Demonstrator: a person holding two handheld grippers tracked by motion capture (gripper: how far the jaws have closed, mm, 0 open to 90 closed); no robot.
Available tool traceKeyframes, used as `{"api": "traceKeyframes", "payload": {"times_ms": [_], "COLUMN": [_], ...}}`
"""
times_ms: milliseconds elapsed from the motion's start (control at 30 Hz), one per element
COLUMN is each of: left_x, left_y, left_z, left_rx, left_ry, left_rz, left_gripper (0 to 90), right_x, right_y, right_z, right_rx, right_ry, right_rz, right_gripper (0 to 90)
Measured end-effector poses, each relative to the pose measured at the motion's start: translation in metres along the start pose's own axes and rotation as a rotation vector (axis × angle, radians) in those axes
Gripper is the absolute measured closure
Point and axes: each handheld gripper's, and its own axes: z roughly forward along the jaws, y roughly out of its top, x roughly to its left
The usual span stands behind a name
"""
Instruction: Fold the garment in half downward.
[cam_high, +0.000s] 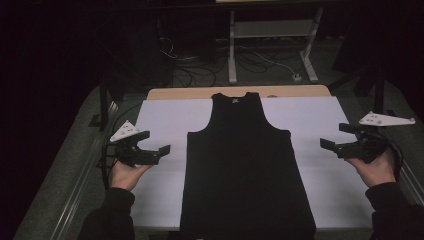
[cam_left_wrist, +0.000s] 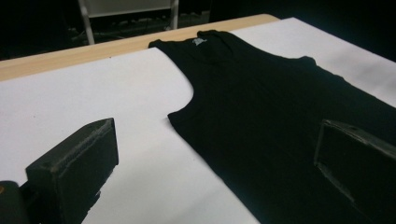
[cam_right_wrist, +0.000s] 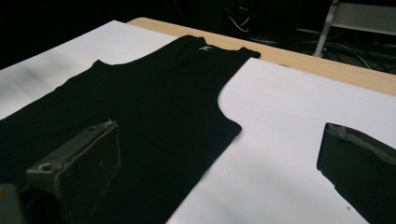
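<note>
Both grippers hang released: our left gripper (cam_high: 159, 150) and right gripper (cam_high: 334, 142) flank a black sleeveless top (cam_high: 245, 165), soft matte knit with scooped armholes, lying flat and smooth on the white sheet (cam_high: 160, 120) covering the wooden worktop (cam_high: 200, 93).

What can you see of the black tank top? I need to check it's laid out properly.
The black tank top is a sleeveless, soft-looking knit with a scooped neck, two shoulder straps and a small pale label inside the collar. It lies flat and smooth, face up, neck away from the person, centred on the white sheet, hem reaching the near edge. Nothing grips it.
</note>
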Motion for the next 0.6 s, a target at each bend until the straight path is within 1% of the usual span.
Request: {"api": "traceKeyframes", "payload": {"times_ms": [100,233,300,400,533,600], "left_x": [0.001,0.001,0.001,0.001,0.001,0.002], "left_y": [0.003,0.008,0.013,0.016,0.024,0.025], "left_z": [0.003,0.006,0.009,0.012,0.017,0.018], "left_rx": [0.011,0.011,0.017,0.019,0.036,0.04], "left_ry": [-0.008,-0.015,-0.019,-0.027,-0.032,-0.033], "left_rz": [0.001,0.001,0.019,0.018,0.037,0.038], "left_gripper": [0.0,0.0,0.0,0.0,0.0,0.0], "right_x": [-0.001,0.0,0.0,-0.002,-0.004,-0.005], "right_y": [0.008,0.017,0.02,0.022,0.025,0.027], "right_z": [0.003,0.007,0.01,0.014,0.021,0.024], "right_rx": [0.01,0.024,0.028,0.037,0.056,0.064], "right_ry": [0.002,0.011,0.012,0.013,0.012,0.016], "right_rz": [-0.008,-0.012,-0.016,-0.017,-0.016,-0.016], "right_gripper": [0.0,0.0,0.0,0.0,0.0,0.0]}}
